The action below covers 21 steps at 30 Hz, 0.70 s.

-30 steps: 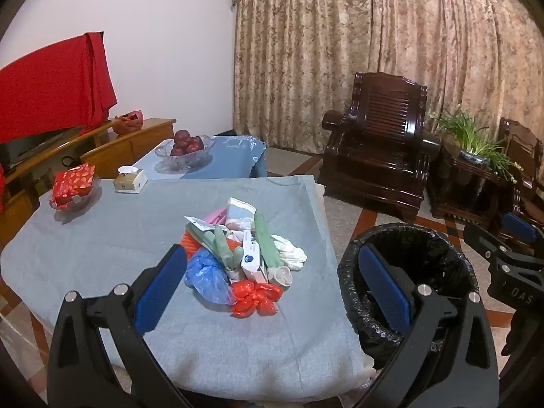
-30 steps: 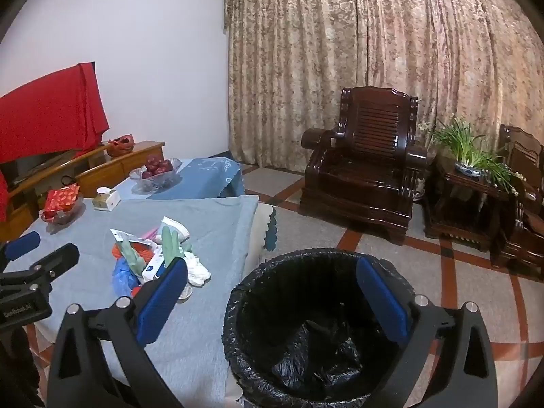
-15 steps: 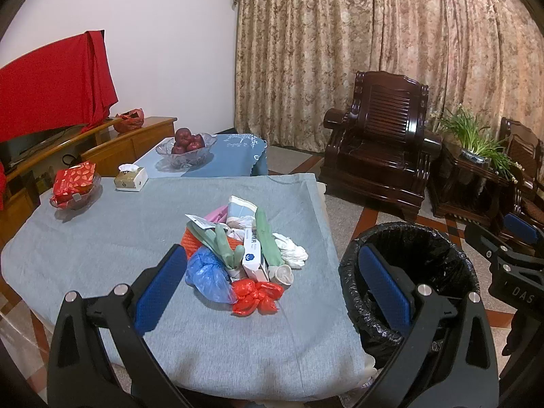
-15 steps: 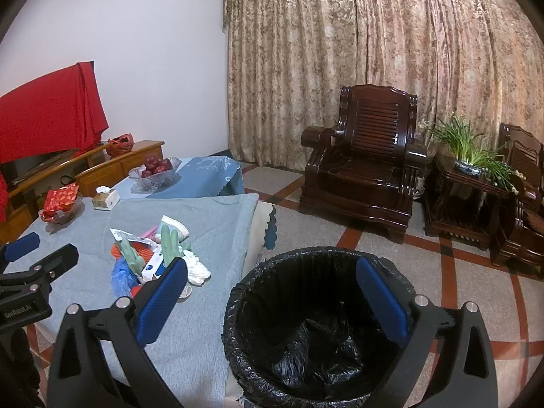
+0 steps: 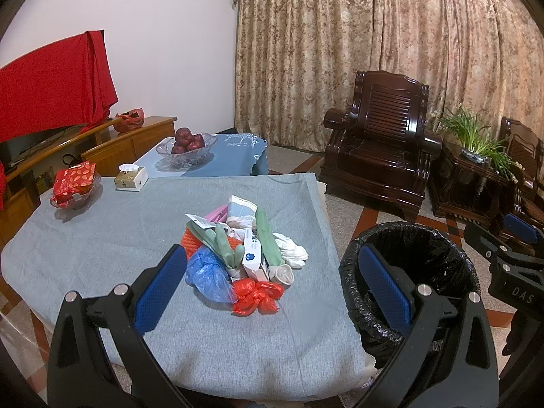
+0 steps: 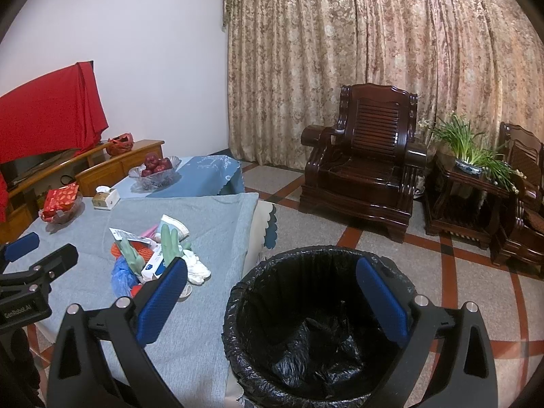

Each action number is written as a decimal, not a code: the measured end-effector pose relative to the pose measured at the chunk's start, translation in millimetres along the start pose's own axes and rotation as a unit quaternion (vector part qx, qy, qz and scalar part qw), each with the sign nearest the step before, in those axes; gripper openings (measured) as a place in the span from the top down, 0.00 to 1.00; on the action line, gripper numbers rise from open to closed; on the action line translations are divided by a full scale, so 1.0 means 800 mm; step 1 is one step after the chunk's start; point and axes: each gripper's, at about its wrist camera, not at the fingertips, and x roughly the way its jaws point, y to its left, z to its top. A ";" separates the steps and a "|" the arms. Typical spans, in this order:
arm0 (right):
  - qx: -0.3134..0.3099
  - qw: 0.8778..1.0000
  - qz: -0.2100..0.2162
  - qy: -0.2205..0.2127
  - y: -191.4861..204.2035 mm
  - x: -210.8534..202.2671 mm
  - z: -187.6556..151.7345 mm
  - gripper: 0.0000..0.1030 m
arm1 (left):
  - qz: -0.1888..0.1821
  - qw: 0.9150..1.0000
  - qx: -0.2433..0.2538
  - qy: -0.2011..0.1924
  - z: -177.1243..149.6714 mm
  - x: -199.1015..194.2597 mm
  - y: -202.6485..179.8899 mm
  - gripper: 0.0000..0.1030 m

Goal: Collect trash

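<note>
Grey-clothed table [image 5: 102,238], trash heap [image 5: 244,255], black bin [image 6: 306,323]

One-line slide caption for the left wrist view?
Open left gripper faces a trash pile on the grey tablecloth, black-lined bin alongside.

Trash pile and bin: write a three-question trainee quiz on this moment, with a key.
1. True or false: the bin already holds trash from the pile.
2. Which piece of the pile lies nearest the left gripper? A white glove; B red bag; C pink wrapper.
3. Fill in: the right gripper is ____ and holds nothing.

Key
1. False: only the black liner shows inside.
2. B, the red bag.
3. Open.
</note>
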 end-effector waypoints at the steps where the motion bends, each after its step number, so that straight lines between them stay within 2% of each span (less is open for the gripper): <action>1: 0.000 1.000 0.000 0.000 0.000 0.000 0.000 0.06 | 0.000 1.000 0.000 0.000 0.000 0.000 -0.001 0.05; 21: 0.001 1.000 0.000 0.001 0.001 0.002 0.000 0.06 | 0.000 1.000 0.000 0.001 0.000 -0.001 -0.003 0.05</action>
